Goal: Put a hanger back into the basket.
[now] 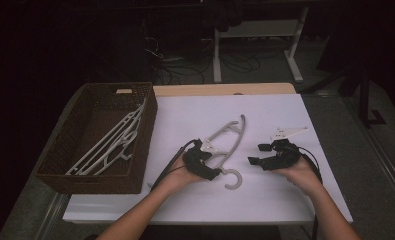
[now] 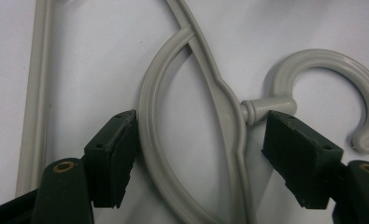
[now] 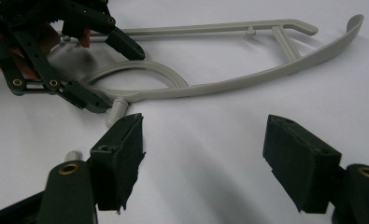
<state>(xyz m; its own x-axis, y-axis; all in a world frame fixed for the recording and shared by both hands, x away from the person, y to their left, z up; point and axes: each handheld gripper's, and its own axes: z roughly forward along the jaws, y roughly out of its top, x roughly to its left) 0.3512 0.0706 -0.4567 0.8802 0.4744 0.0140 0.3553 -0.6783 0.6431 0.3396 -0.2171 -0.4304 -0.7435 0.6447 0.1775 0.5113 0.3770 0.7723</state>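
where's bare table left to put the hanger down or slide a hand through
Bare table lies between the basket and the hanger, along the far edge, and at the near edge below both hands. It is crowded mid-table, around the left gripper and right gripper.

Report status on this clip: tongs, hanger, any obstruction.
Left tongs open, straddling the hanger neck by the hook, pads not pressing. Right tongs open, empty, over bare table. Basket with more hangers at left, nothing blocking.

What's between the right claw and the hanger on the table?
Bare white table, seen in the right gripper view: the right claw stands open, short of the hanger; the left claw straddles the hanger's neck.
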